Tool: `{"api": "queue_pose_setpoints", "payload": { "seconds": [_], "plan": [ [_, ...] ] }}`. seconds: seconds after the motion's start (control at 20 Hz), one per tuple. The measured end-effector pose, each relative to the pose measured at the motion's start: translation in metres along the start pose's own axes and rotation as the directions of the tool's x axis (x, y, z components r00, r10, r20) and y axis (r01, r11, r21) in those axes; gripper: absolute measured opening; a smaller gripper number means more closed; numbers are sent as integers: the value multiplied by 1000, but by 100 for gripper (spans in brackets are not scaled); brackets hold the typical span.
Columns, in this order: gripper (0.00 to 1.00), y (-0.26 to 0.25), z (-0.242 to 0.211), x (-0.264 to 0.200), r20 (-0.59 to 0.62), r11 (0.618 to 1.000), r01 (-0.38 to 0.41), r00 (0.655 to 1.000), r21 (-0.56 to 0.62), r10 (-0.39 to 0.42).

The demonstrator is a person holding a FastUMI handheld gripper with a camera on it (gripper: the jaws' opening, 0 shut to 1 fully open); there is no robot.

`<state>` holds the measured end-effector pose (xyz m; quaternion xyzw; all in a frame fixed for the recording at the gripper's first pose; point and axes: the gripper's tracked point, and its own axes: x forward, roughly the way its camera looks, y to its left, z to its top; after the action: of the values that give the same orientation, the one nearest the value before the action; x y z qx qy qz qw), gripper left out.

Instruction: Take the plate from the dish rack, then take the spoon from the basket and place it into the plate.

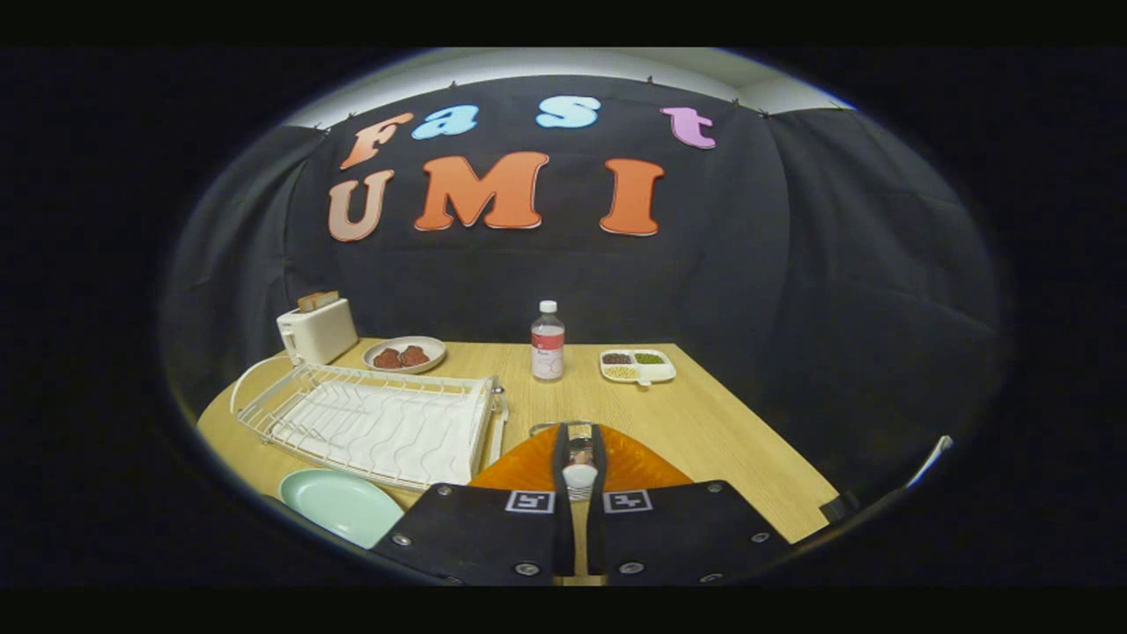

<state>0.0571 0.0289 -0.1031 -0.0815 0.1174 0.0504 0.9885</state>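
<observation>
Gripper [579, 458] pinching the white spoon handle [579, 476] above the orange woven basket [528, 467], apparently to lift it clear. Pale green round plate [339, 504] already on the wooden surface [704, 414] beside the white wire dish rack [379, 418], ready to receive it.

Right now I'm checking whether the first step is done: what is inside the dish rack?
The dish rack shows bare white wires and its ridged tray. The green plate lies on the table beside it. The gripper is closed on a spoon handle above the orange basket.
</observation>
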Motion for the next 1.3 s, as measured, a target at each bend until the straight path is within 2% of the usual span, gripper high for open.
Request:
{"api": "queue_pose_setpoints", "payload": {
  "seconds": [0.25, 0.6, 1.0, 1.3],
  "plan": [
    [6, 25, 24, -43, 29, 1000, -30, 999, 3, 30],
    [6, 93, 40, -97, 60, 990, -141, 988, -13, 141],
    [6, 180, 2, -127, 25, 951, -309, 951, -13, 309],
    [6, 228, -44, -119, -43, 918, -396, 918, 0, 395]
  ]
}}
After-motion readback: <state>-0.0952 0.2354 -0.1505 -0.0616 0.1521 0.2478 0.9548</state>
